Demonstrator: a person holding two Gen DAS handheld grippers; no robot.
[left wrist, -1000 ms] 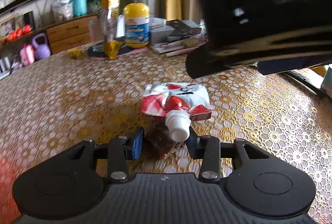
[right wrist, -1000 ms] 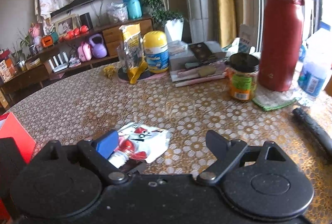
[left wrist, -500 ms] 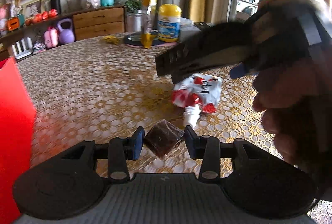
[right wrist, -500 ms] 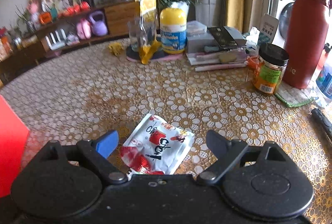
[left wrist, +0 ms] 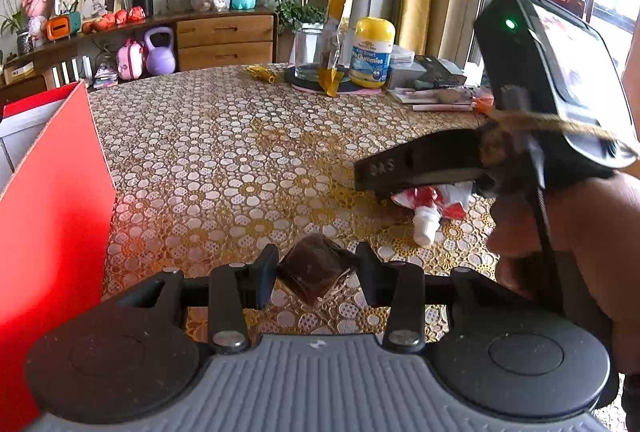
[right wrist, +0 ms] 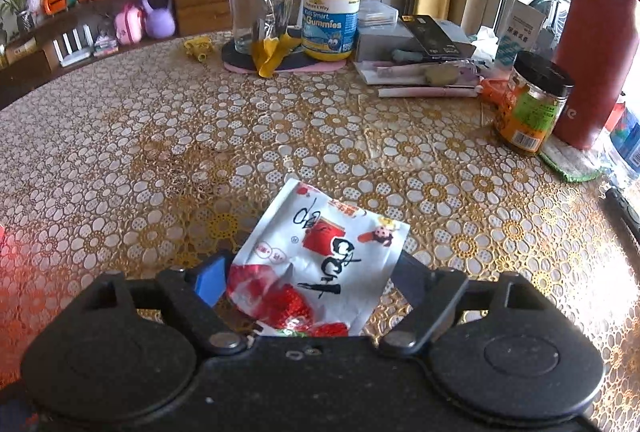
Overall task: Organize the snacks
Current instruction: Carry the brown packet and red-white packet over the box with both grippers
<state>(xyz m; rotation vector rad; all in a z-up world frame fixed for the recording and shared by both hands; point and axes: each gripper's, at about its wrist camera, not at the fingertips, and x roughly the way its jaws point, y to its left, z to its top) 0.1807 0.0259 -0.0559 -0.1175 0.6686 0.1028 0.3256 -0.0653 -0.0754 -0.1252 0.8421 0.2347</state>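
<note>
My left gripper [left wrist: 317, 274] is shut on a small brown wrapped snack [left wrist: 316, 272] and holds it above the tablecloth. A red box [left wrist: 48, 208] stands at the left edge of the left wrist view. A white and red spouted pouch [right wrist: 320, 264] lies on the table. My right gripper [right wrist: 308, 282] is open, with a finger on each side of the pouch. In the left wrist view the pouch [left wrist: 430, 206] shows partly under the right gripper's body [left wrist: 424, 162], its white cap pointing toward me.
The back of the table holds a glass [right wrist: 242, 20], a yellow foil bag [right wrist: 274, 0], a yellow-capped gummies bottle [right wrist: 330, 18], boxes and papers [right wrist: 416, 44]. A jar [right wrist: 530, 104] and a red flask [right wrist: 596, 40] stand at the right.
My left gripper has lifted the brown snack and swung left, bringing the red box into view. My right gripper has moved down and forward until its fingers flank the pouch.
</note>
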